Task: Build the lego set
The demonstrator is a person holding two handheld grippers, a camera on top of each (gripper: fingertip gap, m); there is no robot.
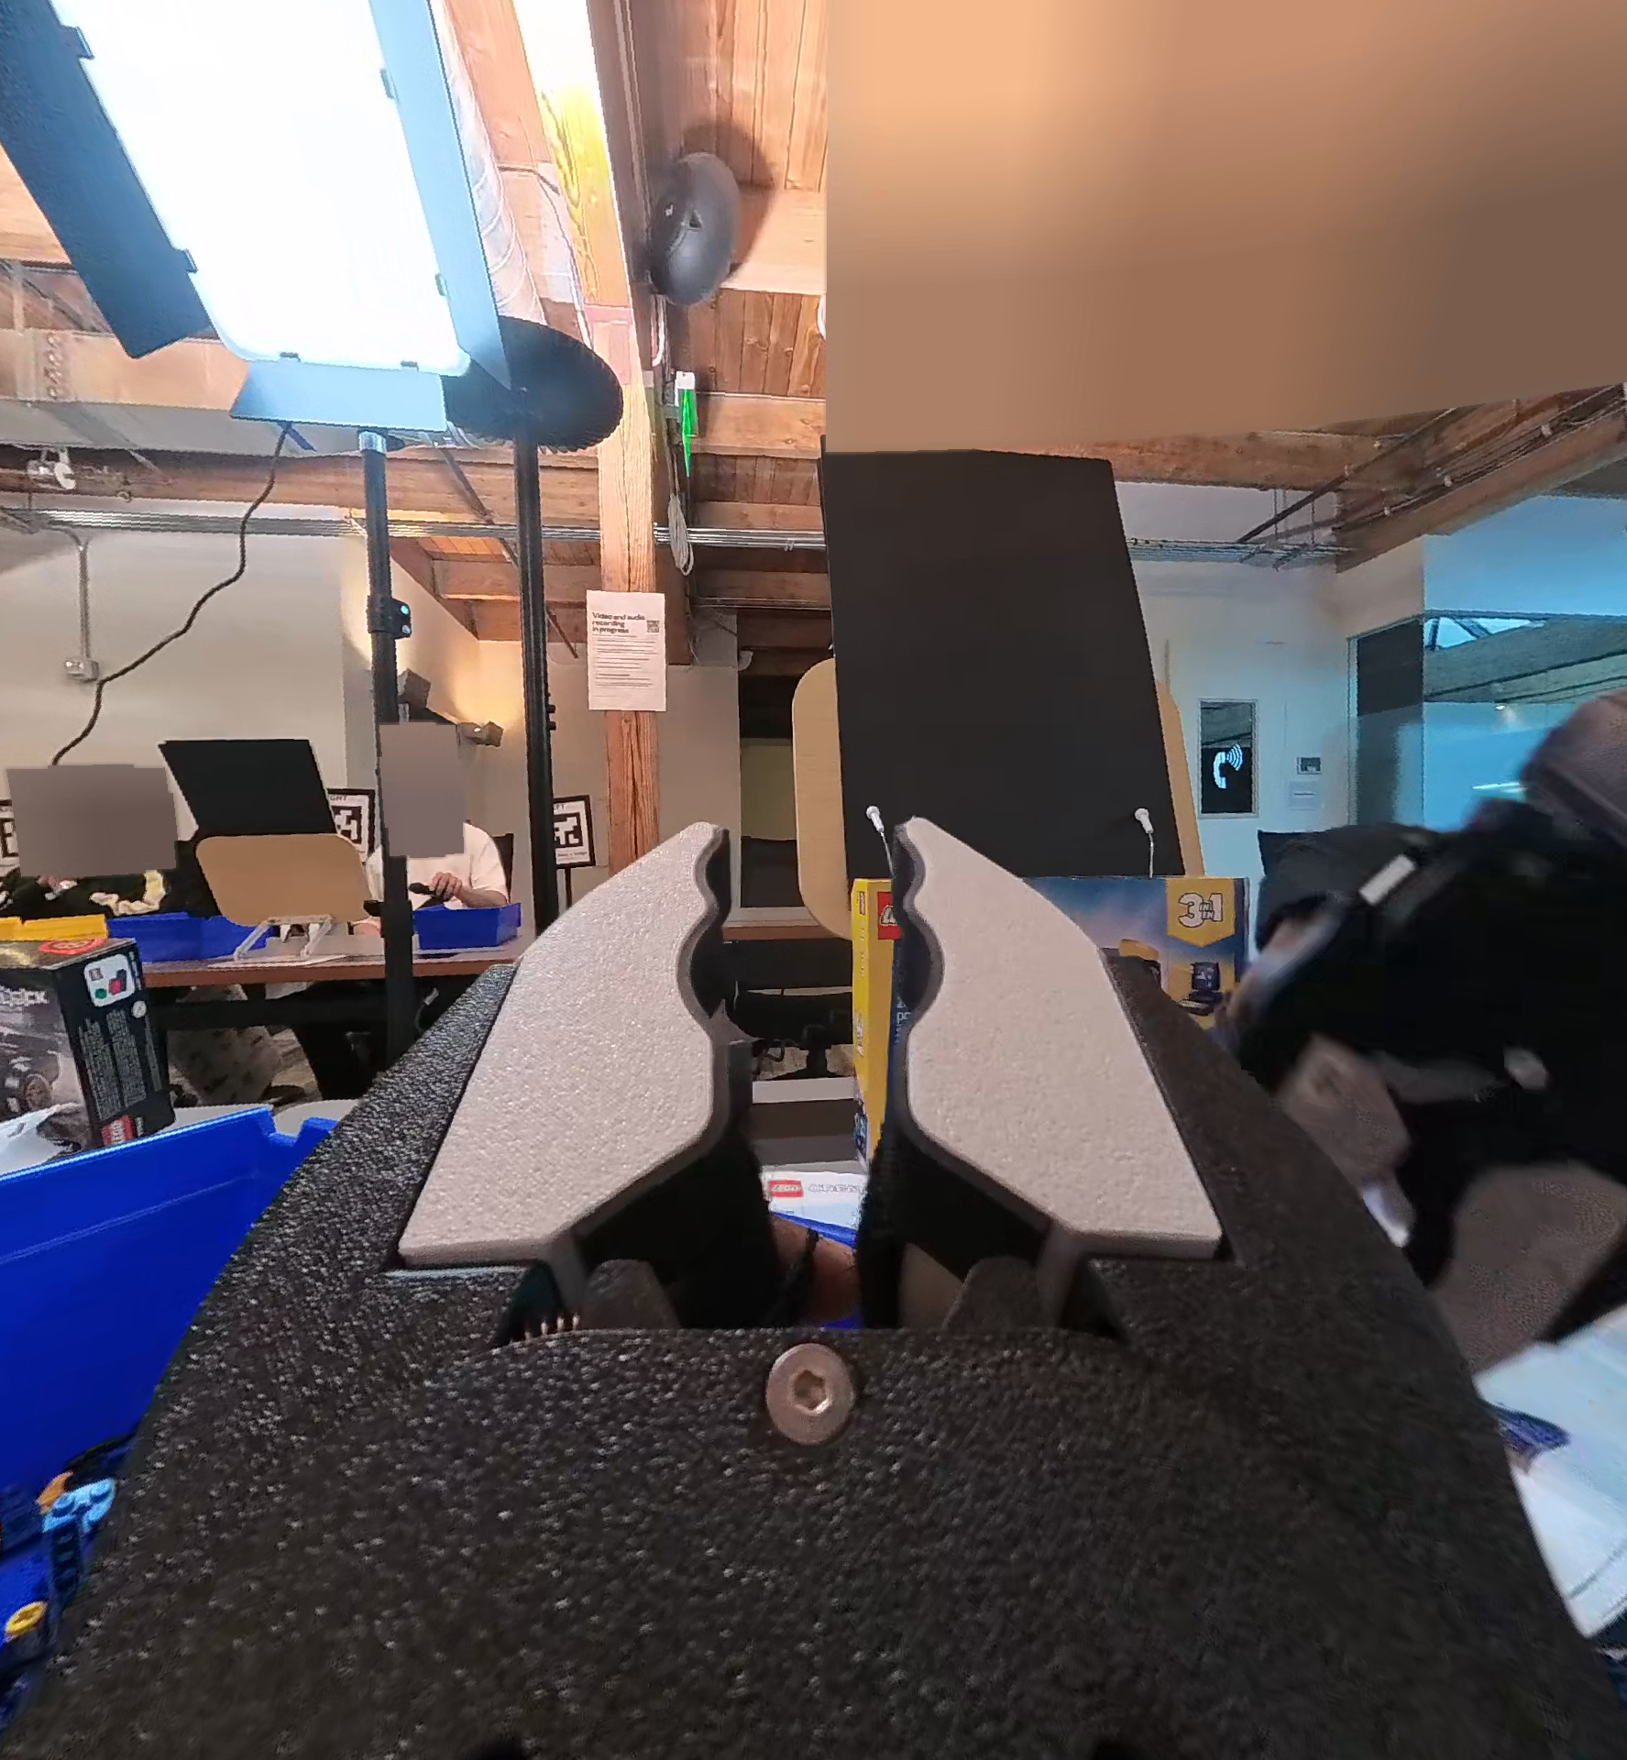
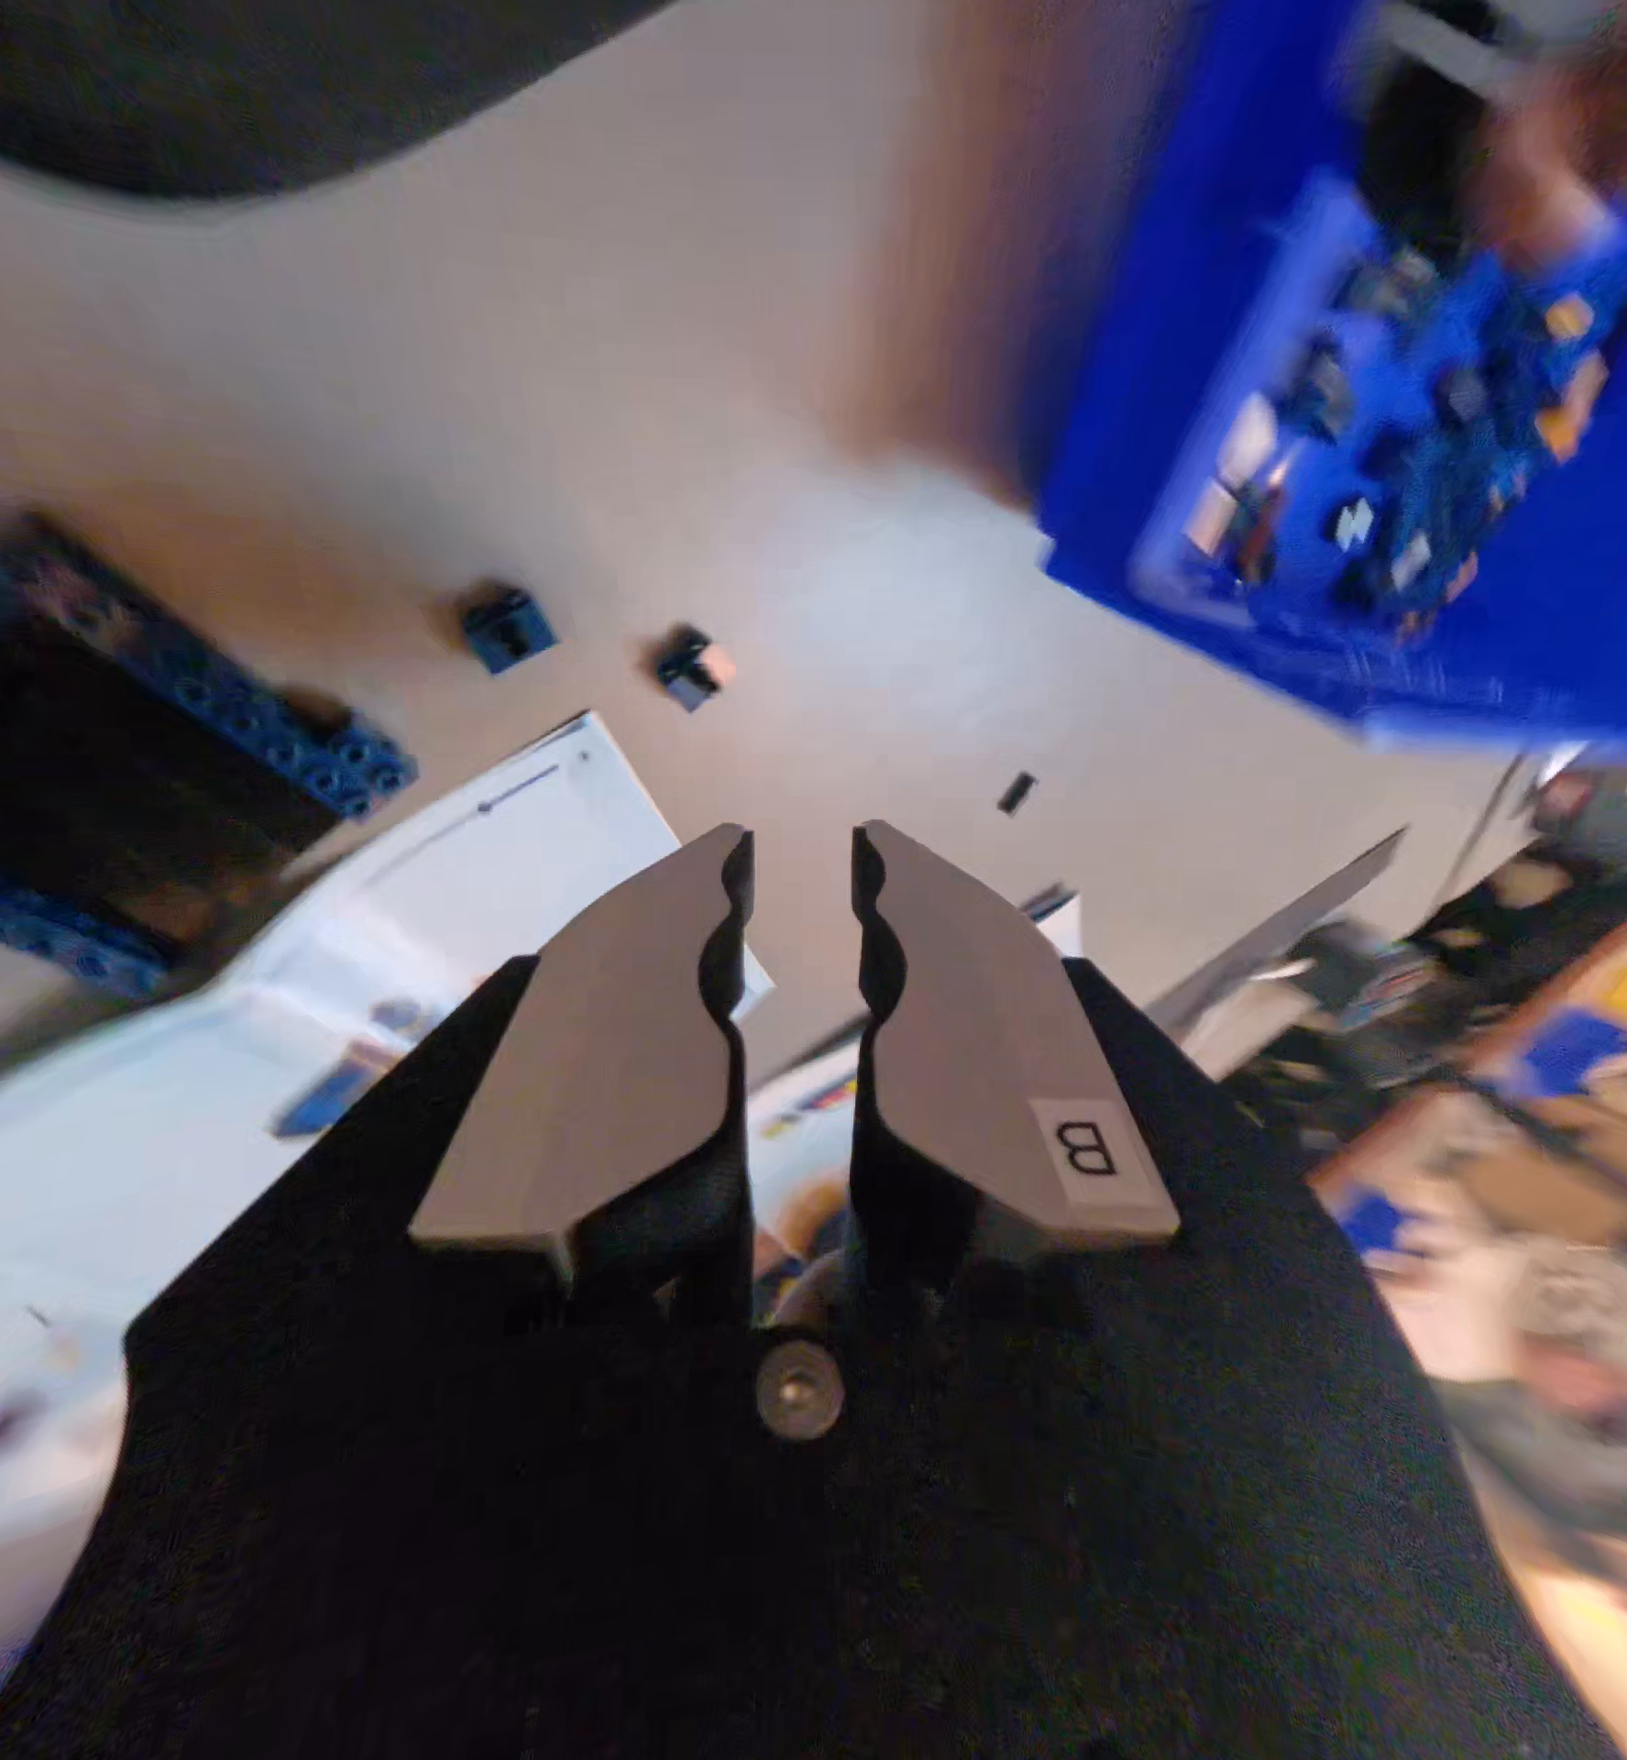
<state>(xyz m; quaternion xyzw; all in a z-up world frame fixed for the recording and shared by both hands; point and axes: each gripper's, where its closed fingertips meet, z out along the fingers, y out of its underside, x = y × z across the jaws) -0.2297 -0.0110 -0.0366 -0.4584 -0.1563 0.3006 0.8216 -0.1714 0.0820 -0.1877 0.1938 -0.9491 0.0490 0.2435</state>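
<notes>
Left wrist view: the left gripper [image 1: 809, 843] is raised and level, its two grey fingers [image 1: 600, 1010] standing apart with nothing between them. Beyond the tips stands one yellow-and-blue toy box [image 1: 1162, 943] before one black panel [image 1: 990, 667]. One blue bin [image 1: 76, 1276] sits at lower left, with one black toy box [image 1: 38, 1038] behind it. One lit lamp panel [image 1: 285, 181] hangs overhead. The right gripper [image 1: 1495, 962] shows blurred at the right edge; its fingers cannot be made out there. Right wrist view: the right gripper [image 2: 798, 838] points down at a beige table [image 2: 838, 476], jaws parted and bare. Three small dark bricks lie apart on the table: one [image 2: 507, 629], a second [image 2: 690, 669], and a smaller third [image 2: 1016, 792]. One open white booklet [image 2: 409, 914] lies under the left fingertip. One blue tray of mixed bricks [image 2: 1362, 400] sits at upper right; one blue studded frame [image 2: 124, 724] at left.
</notes>
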